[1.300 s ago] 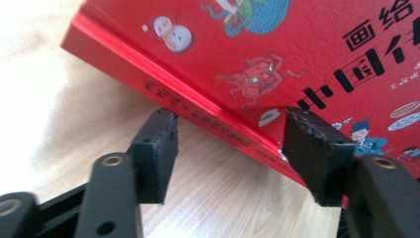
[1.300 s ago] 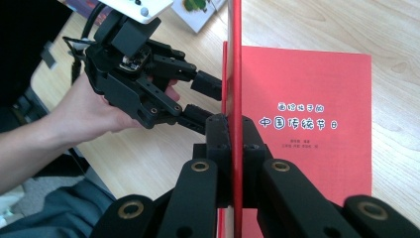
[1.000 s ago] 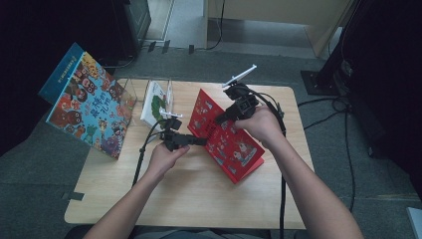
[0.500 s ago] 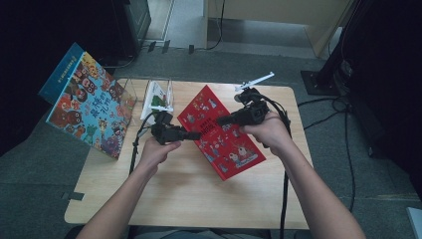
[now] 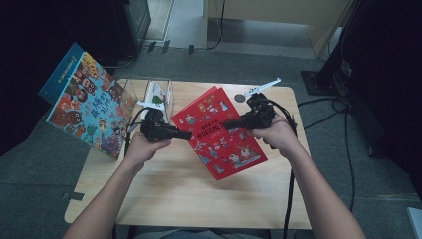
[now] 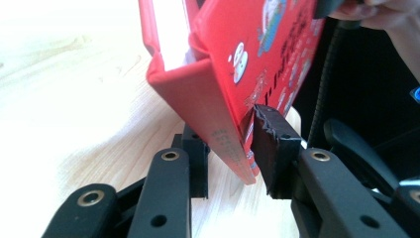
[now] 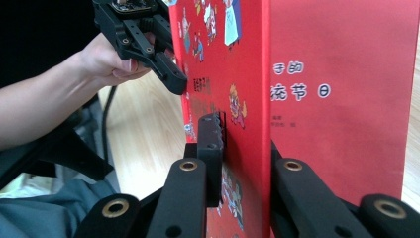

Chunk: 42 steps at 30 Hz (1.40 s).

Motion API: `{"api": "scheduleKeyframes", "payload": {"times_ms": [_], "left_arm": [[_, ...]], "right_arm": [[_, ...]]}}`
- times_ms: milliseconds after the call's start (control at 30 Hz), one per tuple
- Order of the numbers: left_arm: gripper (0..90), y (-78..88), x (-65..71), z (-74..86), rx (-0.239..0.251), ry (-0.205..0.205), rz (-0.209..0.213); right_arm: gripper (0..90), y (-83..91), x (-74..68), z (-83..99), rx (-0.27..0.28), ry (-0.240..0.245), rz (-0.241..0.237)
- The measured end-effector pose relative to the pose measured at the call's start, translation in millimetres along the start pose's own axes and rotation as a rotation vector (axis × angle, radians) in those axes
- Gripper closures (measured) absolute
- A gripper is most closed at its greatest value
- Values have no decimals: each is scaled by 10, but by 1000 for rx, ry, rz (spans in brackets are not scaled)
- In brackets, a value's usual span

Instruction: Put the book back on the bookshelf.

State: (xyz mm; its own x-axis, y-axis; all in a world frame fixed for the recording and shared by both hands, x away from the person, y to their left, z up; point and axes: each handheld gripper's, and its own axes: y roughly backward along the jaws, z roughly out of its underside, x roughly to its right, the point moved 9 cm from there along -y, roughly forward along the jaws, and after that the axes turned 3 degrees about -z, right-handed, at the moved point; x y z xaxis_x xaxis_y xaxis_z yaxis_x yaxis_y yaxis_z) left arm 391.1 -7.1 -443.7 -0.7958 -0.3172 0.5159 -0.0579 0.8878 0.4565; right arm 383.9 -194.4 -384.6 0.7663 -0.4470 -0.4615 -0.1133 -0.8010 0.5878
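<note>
1. Two grippers share one thing: a red hardcover picture book with cartoon figures on its glossy cover [image 5: 219, 132], held tilted above the middle of the light wooden table [image 5: 199, 199], near corner lowest.
2. Left gripper [image 5: 186, 135] takes the book's left edge. Its jaws have just been closing, and in the left gripper view the book's edge [image 6: 233, 144] sits between them, with the toothed right pad [image 6: 270, 144] against the cover. I read it as gripping.
3. Right gripper [image 5: 226, 125] is on the cover's upper middle, and in the right gripper view its jaws straddle the book [image 7: 247, 99], narrow and clamped on the boards. They have just eased open slightly, but the toothed pad [image 7: 213, 144] is touching the cover.
4. Handling, judged: boards stiff, so an edge grip carries it. The cover is slick and the pages loose, so it may fan open or slide. Moderately light. Best hold is near the spine or deep over a board edge, not a corner.
5. Farther left: a clear plastic book stand [image 5: 154, 94] holding a thin white booklet [image 5: 158, 97].
6. Far left, off the table: a large blue picture book with colourful cartoon animals [image 5: 87, 107], leaning.
</note>
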Motion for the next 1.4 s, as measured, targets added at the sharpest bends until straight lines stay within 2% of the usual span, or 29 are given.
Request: {"api": "scheduleKeyframes", "payload": {"times_ms": [67,100,133,167,200,267,300,367,433,500,567,600,633,667,700,733,800,833,867,933,967,1000,1100,1200,1233,1267,1333,1400], "left_arm": [[701,32,21,-9,-1,-18,3],[694,48,31,-15,0,-29,8],[687,61,41,-24,7,-37,10],[687,82,59,-46,16,-50,10],[684,96,69,-69,22,-59,11],[661,112,93,-117,35,-61,21],[649,119,97,-135,35,-60,28],[600,101,109,-160,31,-53,30],[535,64,98,-149,-8,-47,3],[527,42,82,-134,-22,-43,-6],[529,27,92,-145,-12,-25,20],[512,9,122,-157,-13,-19,61],[473,-15,168,-178,-10,-22,96],[476,-8,205,-206,12,-22,142],[539,38,229,-242,51,-32,168],[632,72,254,-263,72,-52,187],[724,122,306,-274,70,-81,210],[749,136,316,-284,66,-75,203],[760,143,325,-285,53,-85,187],[766,144,319,-287,30,-121,128],[766,144,322,-291,24,-153,93],[765,148,318,-296,15,-162,78],[767,173,321,-309,12,-164,65],[776,239,337,-286,-14,-179,41],[783,251,354,-295,-15,-182,35],[787,263,371,-311,-16,-173,36],[791,295,377,-337,-18,-194,11],[802,312,372,-342,-26,-207,-19]], "right_arm": [[862,4,-39,7,14,19,-51],[887,10,-95,14,15,32,-105],[889,16,-137,15,23,61,-122],[890,22,-153,12,28,68,-132],[891,39,-154,-3,42,48,-151],[891,69,-175,-17,67,47,-192],[891,82,-182,-27,77,31,-212],[891,95,-192,-30,89,20,-228],[891,78,-210,-19,82,44,-220],[891,56,-204,-4,71,73,-193],[891,50,-196,5,67,67,-202],[891,38,-202,6,67,62,-215],[891,13,-230,13,60,85,-225],[891,-34,-257,18,43,90,-226],[890,-71,-279,23,35,101,-225],[887,-89,-262,9,46,92,-208],[861,-94,-254,-24,63,91,-207],[819,-95,-246,-40,65,73,-204],[801,-108,-222,-43,53,61,-178],[760,-154,-187,-19,15,83,-128],[745,-171,-173,-12,5,88,-112],[736,-190,-149,-4,-4,89,-97],[723,-194,-130,-1,-4,89,-101],[697,-141,-75,6,7,97,-66],[707,-128,-74,21,8,96,-76],[707,-125,-83,40,7,115,-82],[686,-118,-78,64,6,141,-70],[668,-92,-42,77,23,161,-37]]}}
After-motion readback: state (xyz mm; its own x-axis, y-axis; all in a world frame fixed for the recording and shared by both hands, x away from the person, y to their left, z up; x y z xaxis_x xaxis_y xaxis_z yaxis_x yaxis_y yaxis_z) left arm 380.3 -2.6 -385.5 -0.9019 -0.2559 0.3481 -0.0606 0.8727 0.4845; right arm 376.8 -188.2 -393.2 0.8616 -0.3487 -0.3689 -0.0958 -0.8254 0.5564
